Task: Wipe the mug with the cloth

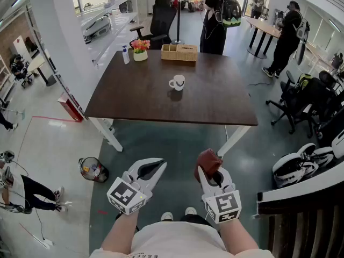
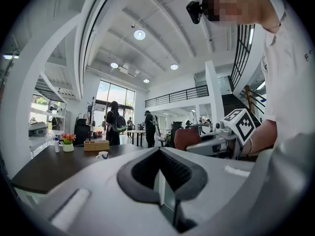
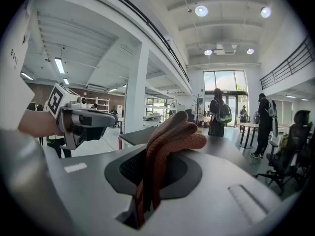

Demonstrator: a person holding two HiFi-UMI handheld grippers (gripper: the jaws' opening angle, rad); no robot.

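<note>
A white mug [image 1: 177, 82] stands near the middle of the dark brown table [image 1: 129, 98], far ahead of both grippers; the mug [image 2: 102, 155] shows small in the left gripper view. My right gripper [image 1: 209, 165] is shut on a folded reddish-brown cloth [image 1: 207, 160], which sticks up from between the jaws [image 3: 170, 139]. My left gripper [image 1: 156, 166] is shut with nothing in it, and its jaws meet in the left gripper view [image 2: 162, 181]. Both grippers are held close to the body, short of the table's near edge.
At the table's far edge sit a wooden tray [image 1: 179, 52], a flower pot [image 1: 140, 48] and a spray bottle [image 1: 125, 55]. A person [image 1: 216, 18] stands behind the table. A waste bin [image 1: 93, 169] is on the floor at the left; office chairs [image 1: 301, 98] at the right.
</note>
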